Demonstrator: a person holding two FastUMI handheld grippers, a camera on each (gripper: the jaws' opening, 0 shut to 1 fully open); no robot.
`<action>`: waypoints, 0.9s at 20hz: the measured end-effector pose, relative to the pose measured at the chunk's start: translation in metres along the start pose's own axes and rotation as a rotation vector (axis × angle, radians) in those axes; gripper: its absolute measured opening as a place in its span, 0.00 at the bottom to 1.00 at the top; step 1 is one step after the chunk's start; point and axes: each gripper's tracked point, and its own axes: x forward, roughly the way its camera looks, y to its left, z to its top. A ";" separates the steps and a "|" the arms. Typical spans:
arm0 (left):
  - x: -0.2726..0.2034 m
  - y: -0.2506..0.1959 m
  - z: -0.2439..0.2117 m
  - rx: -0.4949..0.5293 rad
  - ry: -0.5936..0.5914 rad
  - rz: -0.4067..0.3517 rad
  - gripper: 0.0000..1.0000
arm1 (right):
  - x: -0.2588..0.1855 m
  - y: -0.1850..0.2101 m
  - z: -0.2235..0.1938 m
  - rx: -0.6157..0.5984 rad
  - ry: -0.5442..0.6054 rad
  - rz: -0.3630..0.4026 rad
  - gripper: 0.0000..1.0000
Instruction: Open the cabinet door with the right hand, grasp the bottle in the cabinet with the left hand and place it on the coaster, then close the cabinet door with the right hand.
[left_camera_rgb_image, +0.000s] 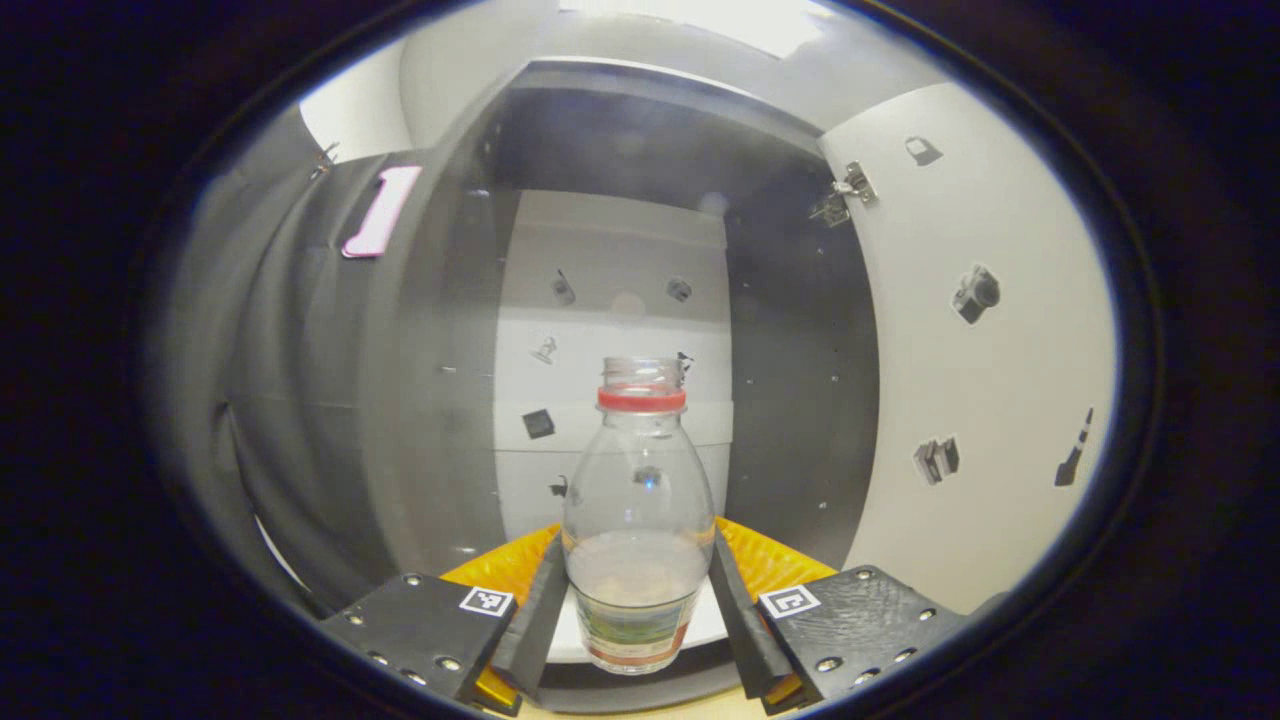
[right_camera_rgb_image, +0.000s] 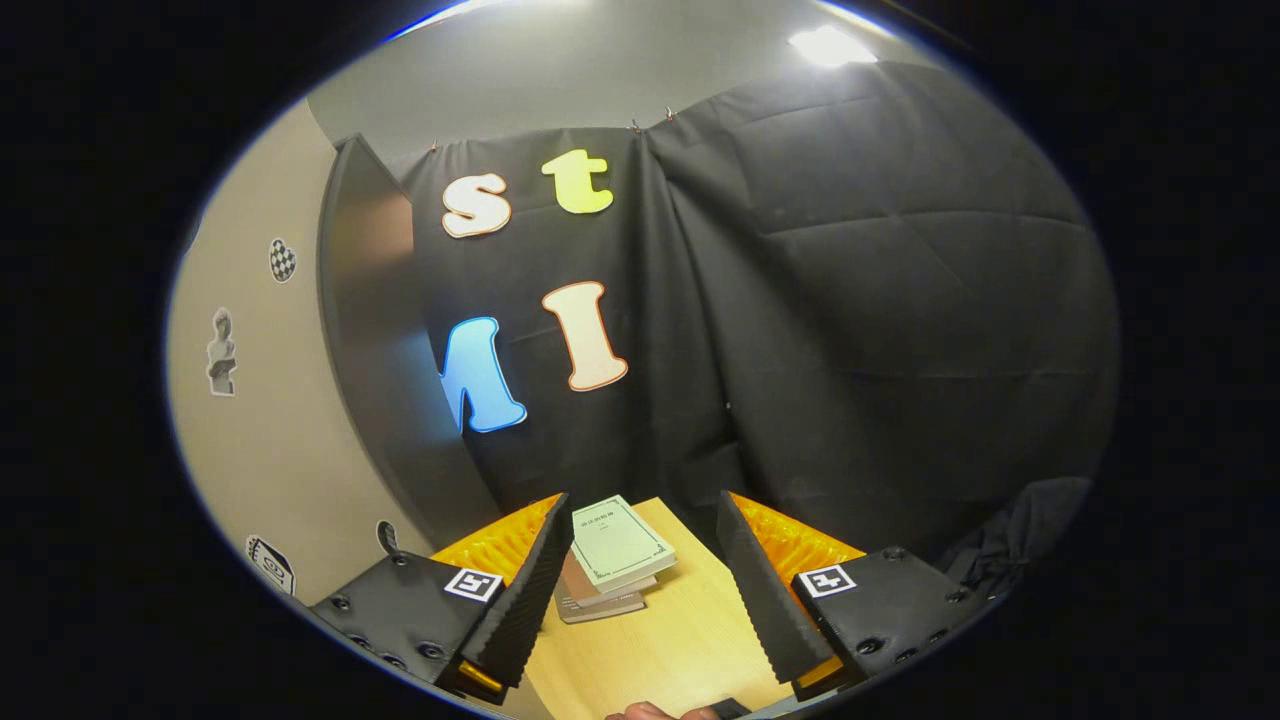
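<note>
bottle (left_camera_rgb_image: 638, 520) seen upright, lower centre of left gripper view, inside open cabinet (left_camera_rgb_image: 800, 380); long axis vertical. left tongs (left_camera_rgb_image: 640, 600) clamped on its lower body, both fingers pressed against sides. right tongs (right_camera_rgb_image: 640, 580) spread, nothing held, above worktop (right_camera_rgb_image: 670, 640) near books (right_camera_rgb_image: 615, 555).

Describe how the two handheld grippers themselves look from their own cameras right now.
Both match: the left gripper and right gripper each have two wedge-shaped fingers with ridged inner faces, mounted on black blocks studded with screws. Each block carries a small square black-and-white marker. Orange ribbed panels sit behind the fingers.
</note>
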 end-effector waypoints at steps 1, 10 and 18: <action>-0.015 0.010 -0.002 0.024 0.005 0.022 0.72 | -0.001 0.001 -0.001 0.003 0.001 0.002 0.92; -0.144 0.090 -0.103 0.045 0.113 0.244 0.72 | -0.004 0.003 -0.014 0.051 -0.025 0.003 0.92; -0.229 0.127 -0.211 -0.009 0.167 0.355 0.75 | -0.012 0.011 -0.020 -0.007 -0.069 0.008 0.92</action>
